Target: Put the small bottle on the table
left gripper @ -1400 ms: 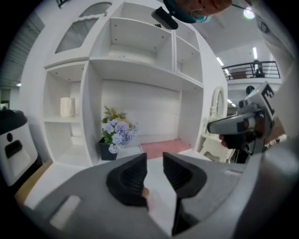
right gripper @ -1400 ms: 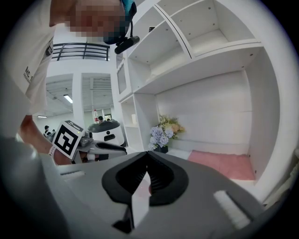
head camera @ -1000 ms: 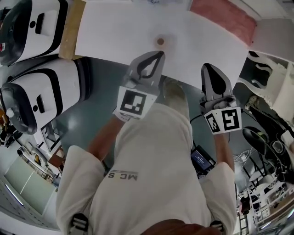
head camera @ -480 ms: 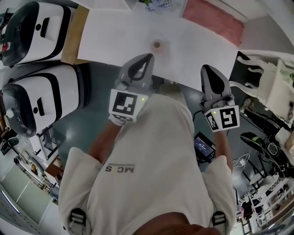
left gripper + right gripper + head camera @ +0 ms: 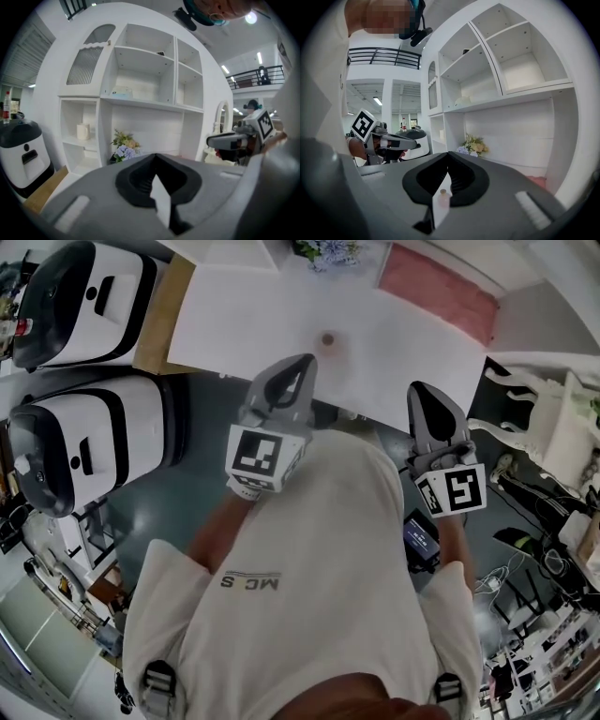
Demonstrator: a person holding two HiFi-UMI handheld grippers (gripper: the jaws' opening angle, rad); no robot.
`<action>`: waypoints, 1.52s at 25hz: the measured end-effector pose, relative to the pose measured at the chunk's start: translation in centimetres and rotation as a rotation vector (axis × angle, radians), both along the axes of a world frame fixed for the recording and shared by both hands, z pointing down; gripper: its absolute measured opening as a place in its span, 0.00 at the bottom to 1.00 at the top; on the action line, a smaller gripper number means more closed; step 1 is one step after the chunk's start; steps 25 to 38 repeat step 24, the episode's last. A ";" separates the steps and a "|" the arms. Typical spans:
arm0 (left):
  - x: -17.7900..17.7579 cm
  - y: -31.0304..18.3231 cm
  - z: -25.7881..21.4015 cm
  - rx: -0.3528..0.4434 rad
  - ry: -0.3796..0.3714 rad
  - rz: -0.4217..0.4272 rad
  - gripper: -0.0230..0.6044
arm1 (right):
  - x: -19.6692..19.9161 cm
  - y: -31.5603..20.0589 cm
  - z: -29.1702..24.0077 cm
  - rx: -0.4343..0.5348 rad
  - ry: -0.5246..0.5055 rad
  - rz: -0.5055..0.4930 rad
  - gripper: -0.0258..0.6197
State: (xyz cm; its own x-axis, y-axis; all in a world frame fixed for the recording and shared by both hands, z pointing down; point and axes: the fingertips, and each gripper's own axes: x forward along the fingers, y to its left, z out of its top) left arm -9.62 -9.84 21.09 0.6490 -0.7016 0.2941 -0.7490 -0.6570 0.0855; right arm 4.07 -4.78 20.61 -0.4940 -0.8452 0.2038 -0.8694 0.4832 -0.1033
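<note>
The small bottle point(image 5: 327, 338) with a brown cap stands upright on the white table point(image 5: 244, 315), alone and untouched. My left gripper point(image 5: 307, 360) hangs just short of the table's near edge, a little left of the bottle, shut and empty. My right gripper point(image 5: 418, 388) is further right, by the table's near right edge, also shut with nothing in it. In the right gripper view the bottle point(image 5: 443, 192) shows far off through the slit below the closed tips of the right gripper point(image 5: 448, 153). The left gripper point(image 5: 155, 154) points at the shelf unit.
Two white-and-black appliances point(image 5: 80, 292) point(image 5: 89, 442) stand left of the table beside a wooden board point(image 5: 155, 320). A pink cloth point(image 5: 436, 292) and flowers point(image 5: 323, 249) lie at the table's far side. A white shelf unit point(image 5: 140, 93) rises behind. A white chair point(image 5: 534, 395) stands at right.
Both grippers have risen a little and stayed shut. The left one has drifted slightly left, away from the bottle. The bottle has not moved on the table.
</note>
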 end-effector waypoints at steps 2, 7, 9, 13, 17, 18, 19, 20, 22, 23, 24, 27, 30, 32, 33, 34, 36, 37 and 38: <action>0.2 0.2 0.1 -0.001 -0.003 0.005 0.04 | 0.1 0.0 0.0 0.002 0.001 0.003 0.03; 0.0 0.4 0.8 -0.019 -0.008 0.002 0.04 | 0.1 0.0 0.0 -0.004 -0.005 -0.003 0.03; 0.1 0.5 0.8 -0.021 -0.008 0.000 0.04 | 0.1 0.0 0.0 -0.009 -0.005 -0.010 0.03; -0.1 0.4 0.7 -0.020 -0.008 -0.005 0.04 | -0.2 -0.1 -0.1 -0.017 -0.008 -0.027 0.03; -0.3 0.4 0.8 -0.023 -0.011 -0.006 0.04 | -0.4 -0.3 -0.1 -0.019 -0.009 -0.030 0.03; -0.4 0.4 0.8 -0.022 -0.012 -0.004 0.04 | -0.5 -0.4 -0.1 -0.019 -0.009 -0.029 0.03; -0.3 0.3 0.8 -0.022 -0.012 -0.003 0.04 | -0.5 -0.4 0.0 -0.020 -0.010 -0.029 0.03; -0.3 0.2 0.8 -0.021 -0.013 -0.002 0.04 | -0.5 -0.5 0.0 -0.021 -0.010 -0.029 0.03; -0.2 0.1 0.9 -0.021 -0.014 0.000 0.04 | -0.4 -0.6 0.1 -0.021 -0.009 -0.028 0.03; -0.1 0.0 0.9 -0.021 -0.015 0.001 0.04 | -0.4 -0.6 0.1 -0.021 -0.008 -0.027 0.03; 0.0 0.0 1.0 -0.020 -0.015 0.001 0.04 | -0.3 -0.7 0.2 -0.021 -0.007 -0.026 0.03; 0.0 0.0 1.0 -0.020 -0.015 0.001 0.04 | -0.3 -0.7 0.2 -0.021 -0.007 -0.026 0.03; 0.0 0.0 1.0 -0.020 -0.015 0.001 0.04 | -0.3 -0.7 0.2 -0.021 -0.007 -0.026 0.03; 0.0 0.0 1.0 -0.020 -0.015 0.001 0.04 | -0.3 -0.7 0.2 -0.021 -0.007 -0.026 0.03; 0.0 0.0 1.0 -0.020 -0.015 0.001 0.04 | -0.3 -0.7 0.2 -0.021 -0.007 -0.026 0.03; 0.0 0.0 1.0 -0.020 -0.015 0.001 0.04 | -0.3 -0.7 0.2 -0.021 -0.007 -0.026 0.03; 0.0 0.0 1.0 -0.020 -0.015 0.001 0.04 | -0.3 -0.7 0.2 -0.021 -0.007 -0.026 0.03; 0.0 0.0 1.0 -0.020 -0.015 0.001 0.04 | -0.3 -0.7 0.2 -0.021 -0.007 -0.026 0.03; 0.0 0.0 1.0 -0.020 -0.015 0.001 0.04 | -0.3 -0.7 0.2 -0.021 -0.007 -0.026 0.03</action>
